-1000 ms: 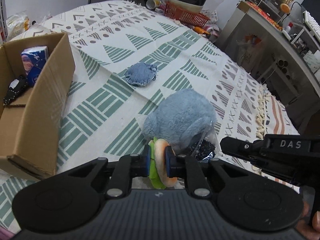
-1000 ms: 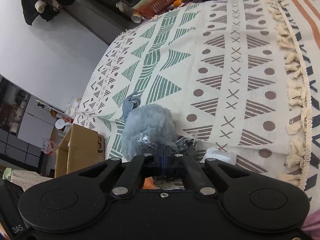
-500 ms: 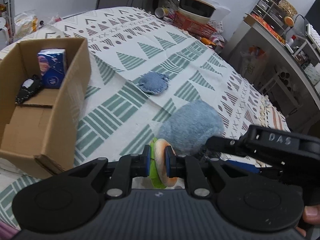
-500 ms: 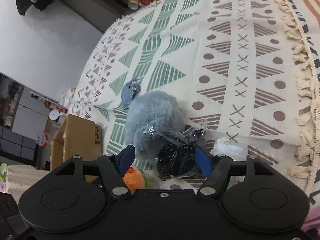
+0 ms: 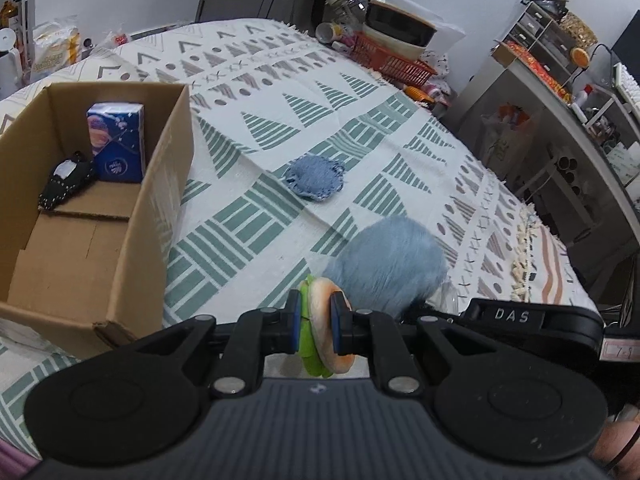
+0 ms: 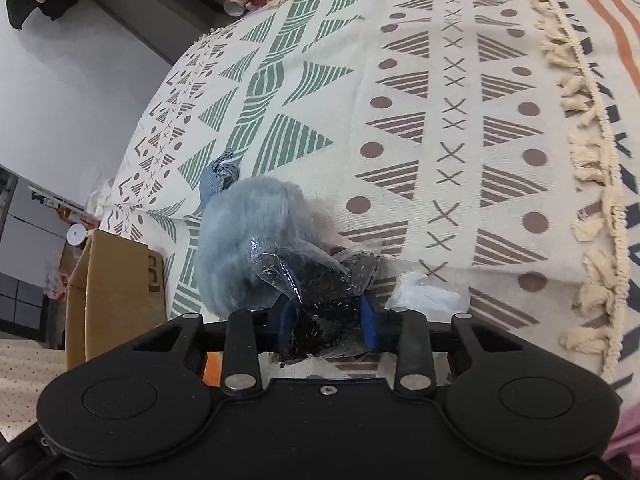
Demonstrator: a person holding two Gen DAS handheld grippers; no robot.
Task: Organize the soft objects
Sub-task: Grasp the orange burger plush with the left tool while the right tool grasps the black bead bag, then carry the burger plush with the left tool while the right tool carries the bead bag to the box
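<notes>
A: Left hand-held gripper (image 5: 314, 322): its 2 fingers pinch a burger toy (image 5: 325, 326), bun and green layer squeezed between the pads, lifted off the cloth.

B: Right hand-held gripper (image 6: 328, 320)?

A: Fingers spread, either side of a clear bag of black bits (image 6: 326, 294); whether the pads touch it, cannot tell. A fluffy blue plush (image 6: 250, 240) lies just ahead and left of it, touching the bag.

B: Other items?

A: Denim patch (image 5: 316, 178) well ahead of the left hand-held gripper on the patterned bedspread (image 5: 280, 132). Cardboard box (image 5: 132, 236) to its front-left, holding 1 blue tissue pack (image 5: 117, 142) and 1 black item (image 5: 66, 184).
</notes>
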